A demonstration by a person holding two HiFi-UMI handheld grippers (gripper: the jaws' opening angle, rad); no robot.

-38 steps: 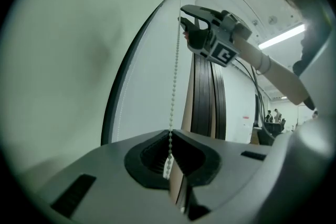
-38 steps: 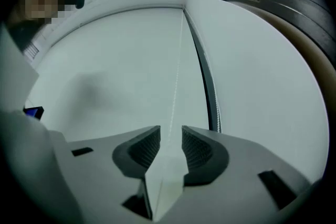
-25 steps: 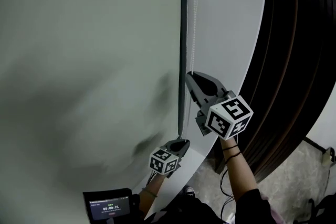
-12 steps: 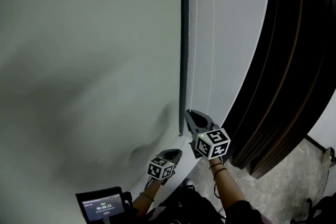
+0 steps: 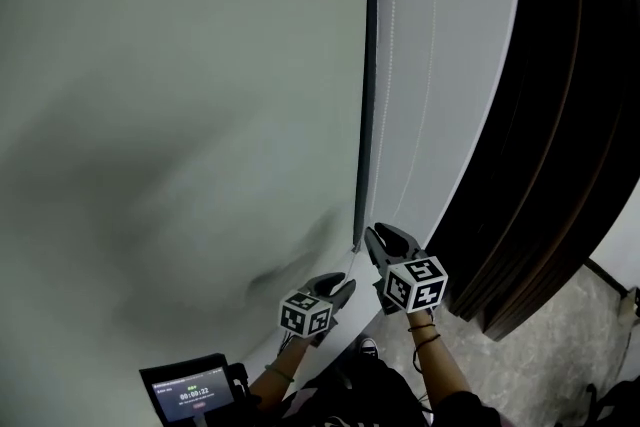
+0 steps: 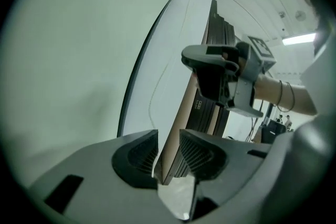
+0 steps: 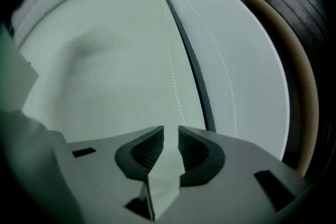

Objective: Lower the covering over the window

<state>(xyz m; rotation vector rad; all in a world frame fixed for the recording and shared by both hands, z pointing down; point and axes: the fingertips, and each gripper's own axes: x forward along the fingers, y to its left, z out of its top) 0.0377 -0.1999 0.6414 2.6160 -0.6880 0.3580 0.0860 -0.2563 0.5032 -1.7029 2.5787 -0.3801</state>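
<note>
A pale grey-green roller blind (image 5: 170, 105) covers the window, edged by a dark frame strip (image 5: 366, 115). Two thin bead chains (image 5: 396, 65) hang over the white wall strip (image 5: 460, 35) beside it. My right gripper (image 5: 375, 233) is low by the strip's foot; its jaws have just been opening, with nothing between the pads (image 7: 170, 134). One bead chain (image 7: 171, 60) runs down toward that gap. My left gripper (image 5: 345, 283) is just below and to the left. Its jaws have also just been opening and hold nothing (image 6: 168, 136). The left gripper view shows the right gripper (image 6: 218, 78) ahead.
Dark wooden panels (image 5: 560, 115) stand right of the white strip, with pale floor (image 5: 600, 335) below them. A small device with a lit screen (image 5: 190, 393) sits at the bottom left. The person's arms (image 5: 435, 365) reach up from the bottom edge.
The right gripper dropped from mid-height, where it was shut on the bead chain, to the foot of the frame strip and opened. The left gripper opened as well.
</note>
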